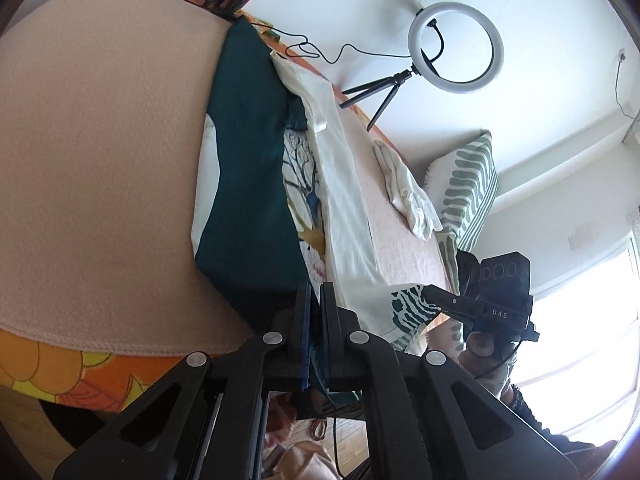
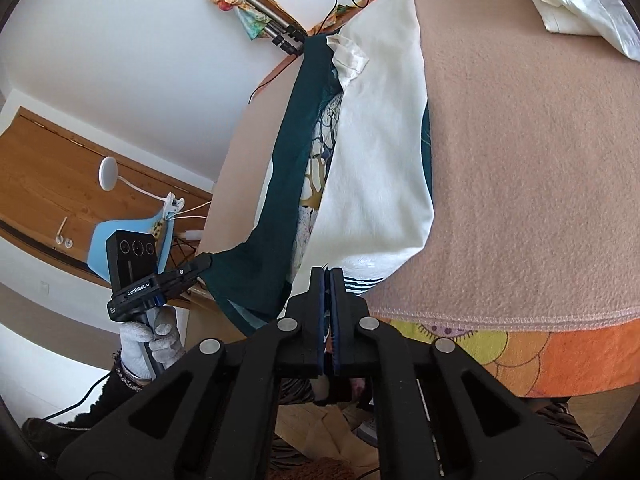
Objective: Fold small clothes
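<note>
Big peach fleece blanket [image 1: 100,168] covers the bench, orange floral cloth [image 1: 48,372] showing under its stitched hem. Dark teal garment w/ printed cream lining [image 1: 248,184] is lifted off the blanket near the front edge, stretched between both grippers, far end draped on the blanket. Green-patterned cushion [image 1: 472,184] sits at the far side, crumpled white cloth [image 1: 408,192] just beside it on the blanket. White ring light on black tripod [image 1: 456,46] stands by the wall. Left gripper [image 1: 316,300]: fingers pinched tight on the garment's teal edge. Right gripper [image 2: 330,286]: fingers closed on the striped/cream edge, fabric visible between them.
</note>
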The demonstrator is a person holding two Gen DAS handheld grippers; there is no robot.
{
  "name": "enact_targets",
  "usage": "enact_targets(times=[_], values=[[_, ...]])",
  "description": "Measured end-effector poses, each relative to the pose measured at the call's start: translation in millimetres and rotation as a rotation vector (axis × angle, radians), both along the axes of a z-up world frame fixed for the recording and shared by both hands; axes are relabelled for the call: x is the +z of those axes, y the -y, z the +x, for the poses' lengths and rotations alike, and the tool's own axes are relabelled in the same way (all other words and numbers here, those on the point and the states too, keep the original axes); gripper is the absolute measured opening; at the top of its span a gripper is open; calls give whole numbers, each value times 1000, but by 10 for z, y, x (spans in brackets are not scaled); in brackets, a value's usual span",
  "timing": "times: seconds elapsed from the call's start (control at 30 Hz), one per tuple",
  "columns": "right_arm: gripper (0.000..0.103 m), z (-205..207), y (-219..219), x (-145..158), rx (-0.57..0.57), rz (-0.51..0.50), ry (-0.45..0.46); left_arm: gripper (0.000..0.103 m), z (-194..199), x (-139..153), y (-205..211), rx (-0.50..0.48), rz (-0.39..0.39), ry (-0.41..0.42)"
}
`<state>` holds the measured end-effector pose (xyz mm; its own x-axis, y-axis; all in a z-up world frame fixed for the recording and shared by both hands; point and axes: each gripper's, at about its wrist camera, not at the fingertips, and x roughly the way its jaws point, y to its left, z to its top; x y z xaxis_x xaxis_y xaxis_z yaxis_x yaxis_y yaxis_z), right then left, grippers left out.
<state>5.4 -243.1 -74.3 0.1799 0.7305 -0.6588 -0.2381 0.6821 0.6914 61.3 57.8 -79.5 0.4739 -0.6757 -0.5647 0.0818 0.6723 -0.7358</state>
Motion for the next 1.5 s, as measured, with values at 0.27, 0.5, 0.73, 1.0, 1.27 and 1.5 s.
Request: enact_targets(times=[0.27,0.5,0.73,1.0,1.27,1.5], values=[[4,543,-140,105,-41,-34,9,2,522,112,-101,45,57,33],[4,792,-196,-30,-50,-49,-31,5,438,45,-70,-26,140,-8],[4,652,-247,-102,-5,-73,-33,26,-128,-168,-217,27,108,-163],[4,453,-129,-108,-18,-71,-35,39,-397,-411,-114,37,50,-272],[4,223,-107,-106,-17,-54,-35,39,-361,-488,-28,23,22,-290],[4,121,-35,-163,-10,-40,-68,4,-375,-569,9,19,-29,-262]])
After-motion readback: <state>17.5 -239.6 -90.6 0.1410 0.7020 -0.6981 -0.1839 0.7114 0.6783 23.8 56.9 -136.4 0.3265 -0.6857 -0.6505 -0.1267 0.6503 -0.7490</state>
